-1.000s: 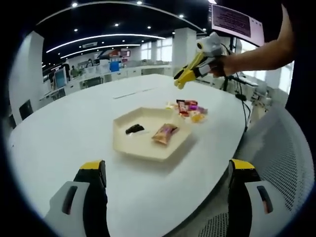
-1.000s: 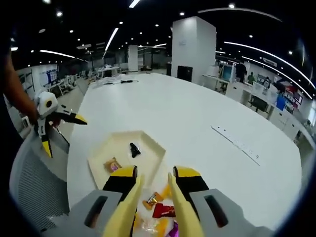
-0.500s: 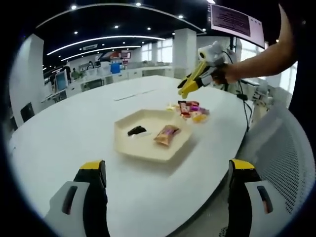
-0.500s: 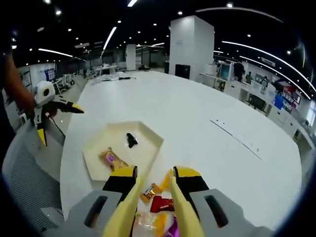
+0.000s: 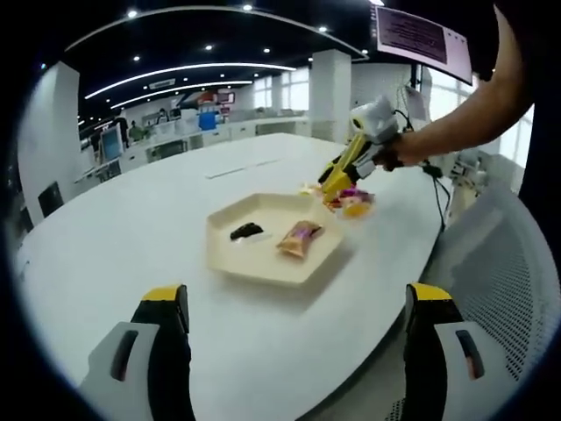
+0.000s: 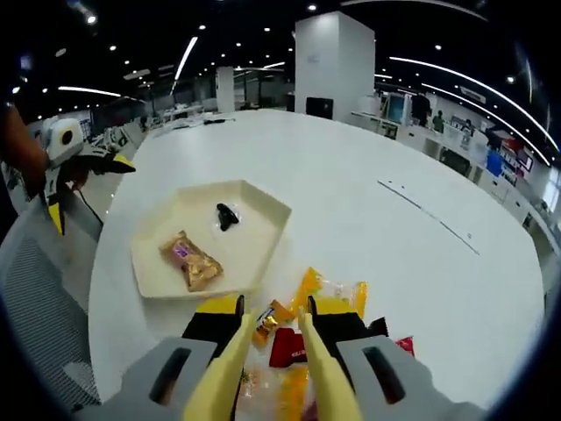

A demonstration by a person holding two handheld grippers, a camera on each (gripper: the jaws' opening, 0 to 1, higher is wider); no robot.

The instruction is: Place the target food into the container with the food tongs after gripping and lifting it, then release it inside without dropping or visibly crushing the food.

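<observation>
A cream hexagonal tray (image 5: 230, 260) (image 6: 265, 211) sits on the white table and holds a black item (image 5: 245, 231) (image 6: 227, 215) and an orange-purple snack packet (image 5: 300, 239) (image 6: 191, 261). Just beyond the tray lies a pile of wrapped snacks (image 5: 353, 206) (image 6: 330, 290), with a red packet (image 6: 285, 347) and a small gold candy (image 6: 264, 325). My right gripper (image 5: 334, 186) (image 6: 273, 326), with yellow tongs, hangs low over this pile, narrowly open and clamping nothing. My left gripper (image 5: 298, 351) (image 6: 66, 167) stays wide open near the table's front edge.
A grey mesh chair (image 5: 500, 263) (image 6: 44, 289) stands by the table edge near the person's arm (image 5: 456, 114). A thin strip (image 6: 429, 215) lies on the far tabletop. Beyond the table are office desks and pillars.
My right gripper has dropped toward the snack pile, which now looms larger between the tongs. The left gripper has stayed put and open.
</observation>
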